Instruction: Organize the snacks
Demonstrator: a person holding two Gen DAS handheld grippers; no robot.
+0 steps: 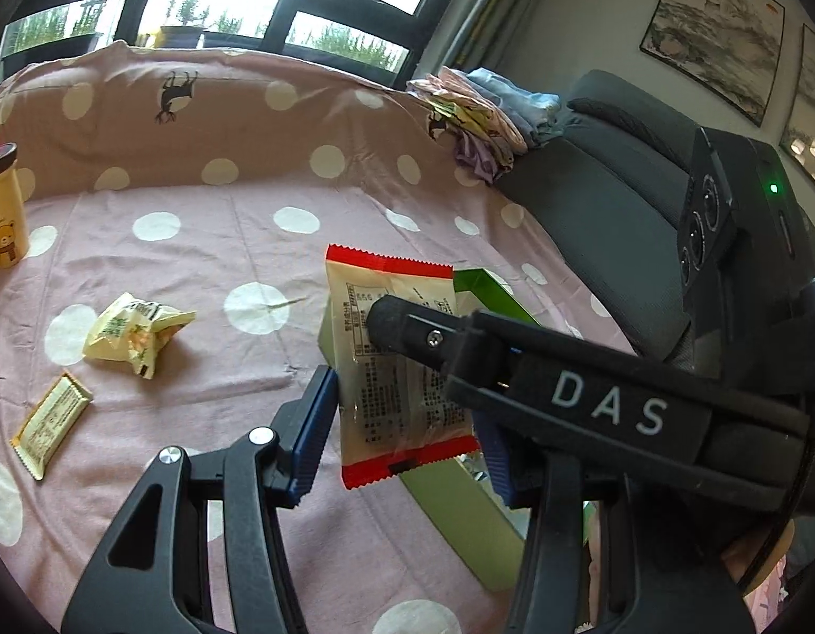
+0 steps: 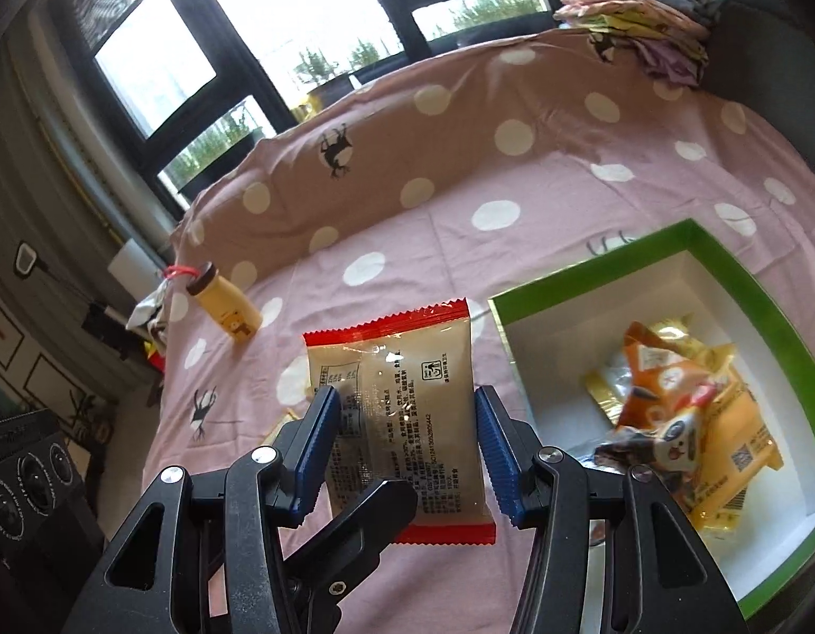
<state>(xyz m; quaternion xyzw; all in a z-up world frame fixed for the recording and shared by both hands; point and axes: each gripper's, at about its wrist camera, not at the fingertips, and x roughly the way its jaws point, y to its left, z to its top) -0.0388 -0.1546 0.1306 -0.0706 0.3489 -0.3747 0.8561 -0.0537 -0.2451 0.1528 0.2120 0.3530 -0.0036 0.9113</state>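
A cream snack packet with red ends (image 1: 391,285) (image 2: 407,348) hangs above the pink spotted sheet. It stands between the blue pads of both grippers. My left gripper (image 1: 402,412) is shut on its side edges low down. My right gripper (image 2: 405,401) is shut on the same packet, and one of its black fingers (image 1: 397,327) crosses the packet's upper part. A left finger (image 2: 376,502) overlaps the packet's lower corner. To the right lies the open green box (image 2: 724,243) (image 1: 481,290), holding several snack packets (image 2: 687,407).
A crumpled yellow packet (image 1: 135,335) and a cream bar packet (image 1: 51,425) lie on the sheet at left. A yellow bottle (image 1: 5,211) (image 2: 225,309) stands near the far left edge. Folded clothes (image 1: 481,121) (image 2: 645,26) are piled at the back, beside a dark sofa (image 1: 608,201).
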